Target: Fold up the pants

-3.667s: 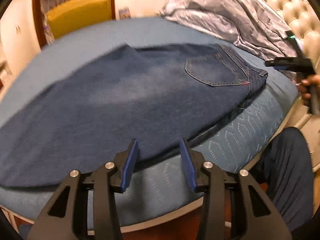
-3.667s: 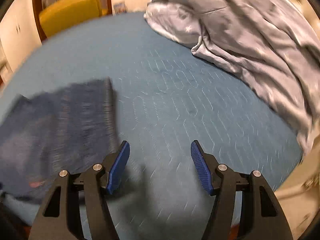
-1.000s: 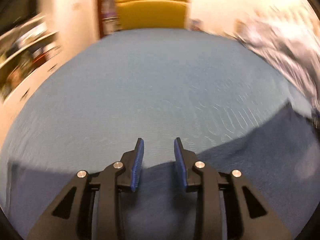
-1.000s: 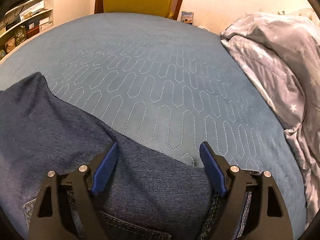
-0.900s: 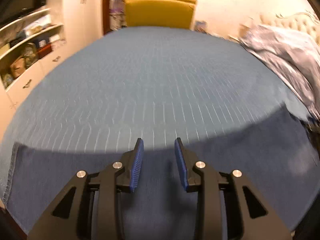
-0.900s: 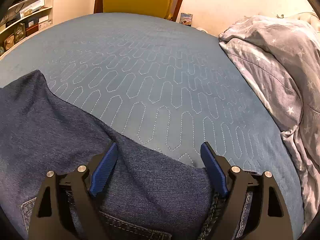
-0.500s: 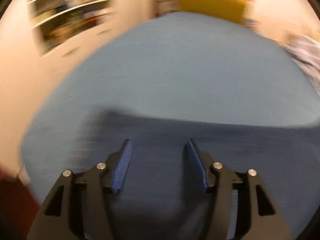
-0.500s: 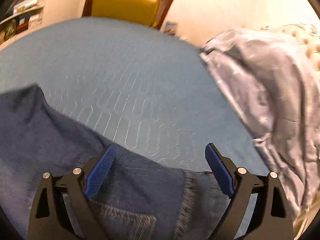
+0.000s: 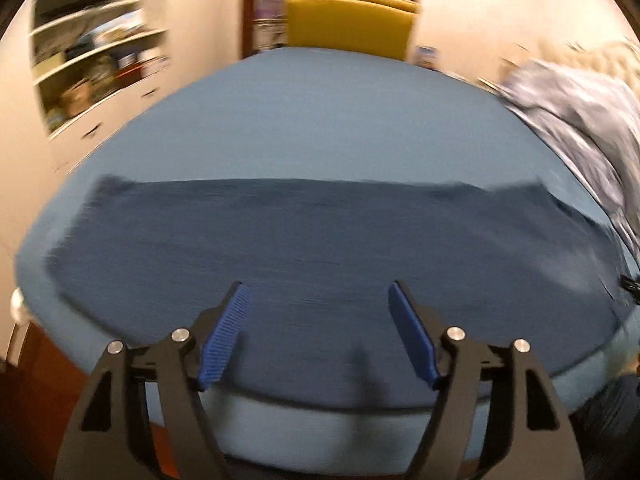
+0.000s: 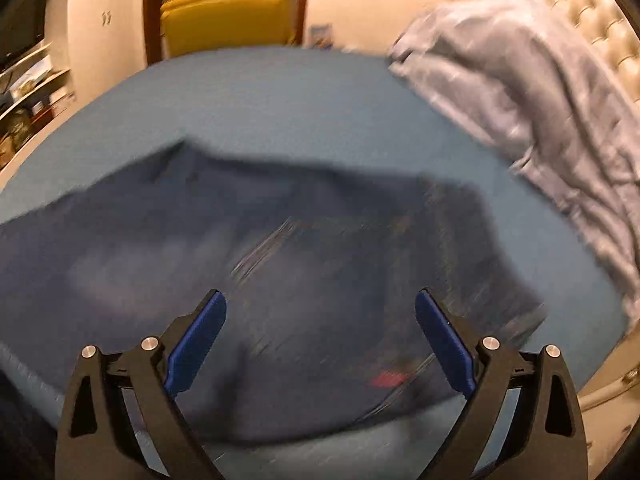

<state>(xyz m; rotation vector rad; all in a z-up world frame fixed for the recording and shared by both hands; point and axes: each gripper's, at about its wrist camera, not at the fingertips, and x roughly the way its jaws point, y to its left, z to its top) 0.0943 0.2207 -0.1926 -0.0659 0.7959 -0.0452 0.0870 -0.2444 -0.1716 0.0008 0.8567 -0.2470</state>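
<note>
Left tool, black-framed with blue ribbed pads, has its jaws opening wide and grips nothing; it hangs over the near edge of the dark blue denim pants. Right tool, same build, is likewise opening to a broad spread, with denim below the pads but none pinched.

The pants lie flat on the bed with the blue quilted cover, along its near side. The left wrist view shows them as one long band running across the bed, the leg end at picture left; detail is blurred. The right wrist view alone shows the waist end, with streaked pocket stitching and a small red tag.

The right view shows the cream tufted headboard and the crumpled grey duvet plainly. The left view alone gives a broad look at the white shelving unit. Both show a yellow chair.
</note>
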